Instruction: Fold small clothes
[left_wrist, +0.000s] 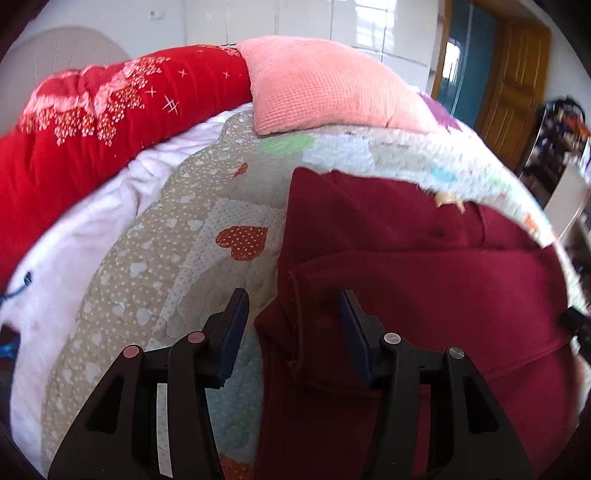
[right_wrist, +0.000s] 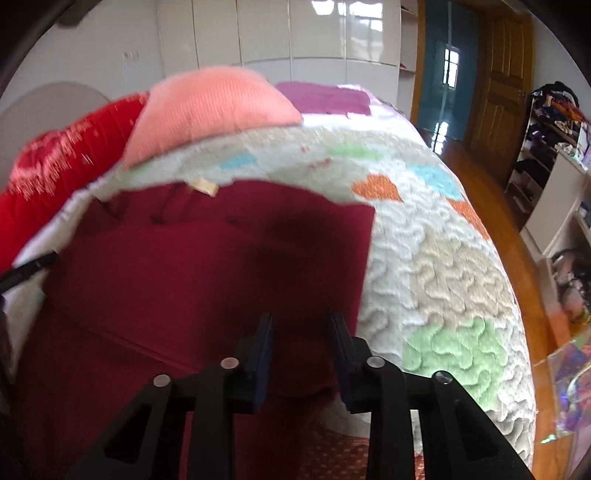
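Observation:
A dark red garment (left_wrist: 406, 266) lies spread on a patchwork quilt (left_wrist: 184, 229), with a small tan label (left_wrist: 448, 199) at its far edge. My left gripper (left_wrist: 293, 306) is open and hovers over the garment's left edge, where a folded flap lies between the fingers. In the right wrist view the same garment (right_wrist: 207, 266) covers the left half of the quilt (right_wrist: 436, 258). My right gripper (right_wrist: 301, 325) is open, with nothing between its fingers, just above the garment's right near corner. The other gripper's tip (right_wrist: 33, 267) shows at the far left.
A pink pillow (left_wrist: 325, 85) and a red blanket (left_wrist: 92, 122) lie at the head of the bed, a white sheet (left_wrist: 74, 236) at the left. A purple cloth (right_wrist: 325, 98) lies beyond the pillow. Wooden floor (right_wrist: 491, 177), a door and cluttered shelves (right_wrist: 554, 122) are at the right.

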